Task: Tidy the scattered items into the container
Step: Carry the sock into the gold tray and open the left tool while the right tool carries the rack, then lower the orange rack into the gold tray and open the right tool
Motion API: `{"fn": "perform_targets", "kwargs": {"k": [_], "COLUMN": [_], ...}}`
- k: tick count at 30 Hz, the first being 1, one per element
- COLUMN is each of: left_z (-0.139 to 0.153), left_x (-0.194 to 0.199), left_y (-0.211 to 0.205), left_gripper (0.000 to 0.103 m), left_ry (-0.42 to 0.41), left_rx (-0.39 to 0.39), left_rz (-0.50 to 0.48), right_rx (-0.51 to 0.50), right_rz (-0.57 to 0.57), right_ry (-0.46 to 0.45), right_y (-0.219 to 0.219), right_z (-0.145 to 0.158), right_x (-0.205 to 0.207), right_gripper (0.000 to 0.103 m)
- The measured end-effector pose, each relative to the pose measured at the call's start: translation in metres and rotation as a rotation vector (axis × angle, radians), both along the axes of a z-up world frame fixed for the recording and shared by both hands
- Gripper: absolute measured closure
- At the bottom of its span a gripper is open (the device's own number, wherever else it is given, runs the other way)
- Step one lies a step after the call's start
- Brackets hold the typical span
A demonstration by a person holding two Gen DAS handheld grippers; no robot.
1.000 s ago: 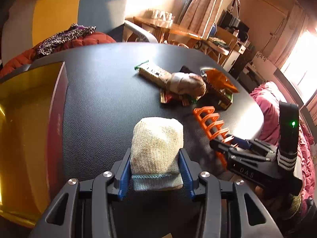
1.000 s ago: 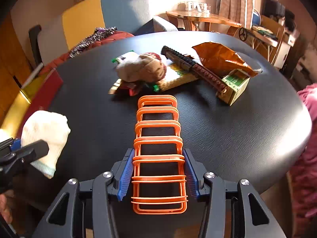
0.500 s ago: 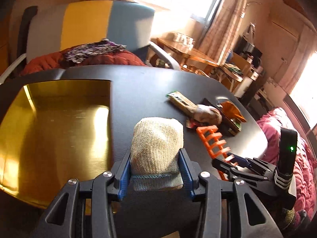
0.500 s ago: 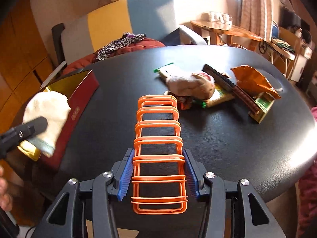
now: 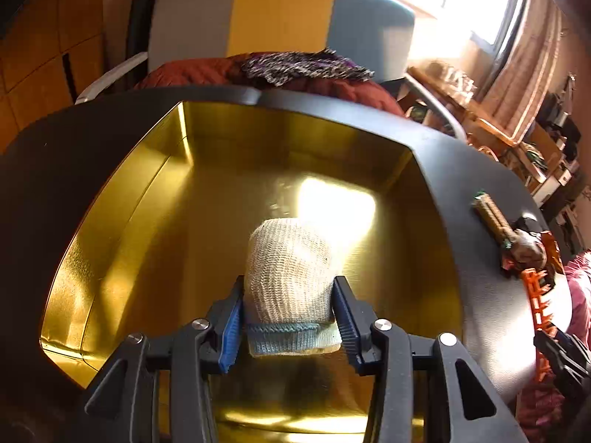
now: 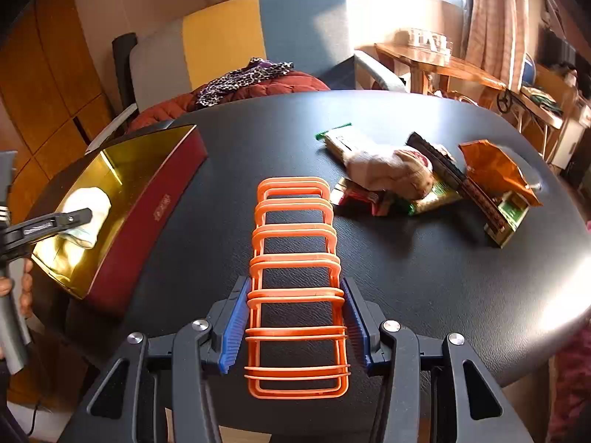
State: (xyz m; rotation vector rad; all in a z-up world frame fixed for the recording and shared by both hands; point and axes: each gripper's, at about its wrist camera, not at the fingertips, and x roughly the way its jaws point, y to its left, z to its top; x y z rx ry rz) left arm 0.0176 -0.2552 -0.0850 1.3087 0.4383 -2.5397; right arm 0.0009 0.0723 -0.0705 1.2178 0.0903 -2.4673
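Moved: left gripper (image 5: 288,319) w/ its rolled cream knit sock, pale-blue cuff (image 5: 290,280), was over the black tabletop a sec ago; now it hangs over the gold-lined box, red outer wall (image 6: 147,217).
Left gripper: blue pads clamped on both sides of the sock near the cuff; rest of the roll sticks out fwd beyond the tips.
Sock position: above the box's gold floor, roughly mid-box in the left wrist view; can't tell if it touches the bottom. Right wrist view shows it inside the box outline, too.
Right gripper: (image 6: 295,326) jaws closed on the long orange plastic ladder-shaped rack (image 6: 295,269), pads on its two side rails; rack runs straight ahead over the round black table (image 6: 424,277).
Box: sits at the table's left edge, seen from the right wrist cam; well apart from the rack's far end.
Leftover pile: far right part of table, grey-beige stuffed sock or pouch (image 6: 391,173) lying on flat snack packets, w/ a crumpled orange foil bag (image 6: 495,166) and a small green-white carton (image 6: 508,216) just beside.
Background: grey-yellow-blue striped armchair (image 6: 240,40) behind the table.
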Motion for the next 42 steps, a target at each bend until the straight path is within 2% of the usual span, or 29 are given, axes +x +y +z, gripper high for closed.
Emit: {"fn": "perform_targets", "kwargs": {"k": [4, 10, 20, 23, 29, 36, 42], "left_z": [-0.006, 0.004, 0.03, 0.032, 0.031, 0.034, 0.036], "left_x": [0.002, 0.015, 0.06, 0.073, 0.085, 0.087, 0.088], "left_y": [-0.004, -0.009, -0.031, -0.033, -0.036, -0.03, -0.026], "left_gripper": [0.055, 0.048, 0.046, 0.046, 0.046, 0.045, 0.045], "left_ry": [-0.012, 0.01, 0.095, 0.104, 0.12, 0.131, 0.13], "left_rx": [0.014, -0.037, -0.013, -0.017, 0.024, 0.005, 0.006], "left_rz": [0.024, 0.079, 0.164, 0.176, 0.189, 0.178, 0.173], "right_rx": [0.009, -0.006, -0.087, -0.072, -0.005, 0.04, 0.036], "right_rz": [0.026, 0.099, 0.333, 0.385, 0.392, 0.392, 0.397], "right_ry": [0.011, 0.044, 0.071, 0.054, -0.023, -0.065, -0.065], "right_y": [-0.012, -0.041, -0.144, -0.18, -0.229, -0.25, -0.25], "right_z": [0.006, 0.024, 0.054, 0.049, 0.018, -0.002, -0.005], "right_x": [-0.002, -0.007, -0.013, -0.017, -0.032, -0.037, -0.034], "right_gripper": [0.054, 0.054, 0.054, 0.054, 0.054, 0.053, 0.052]}}
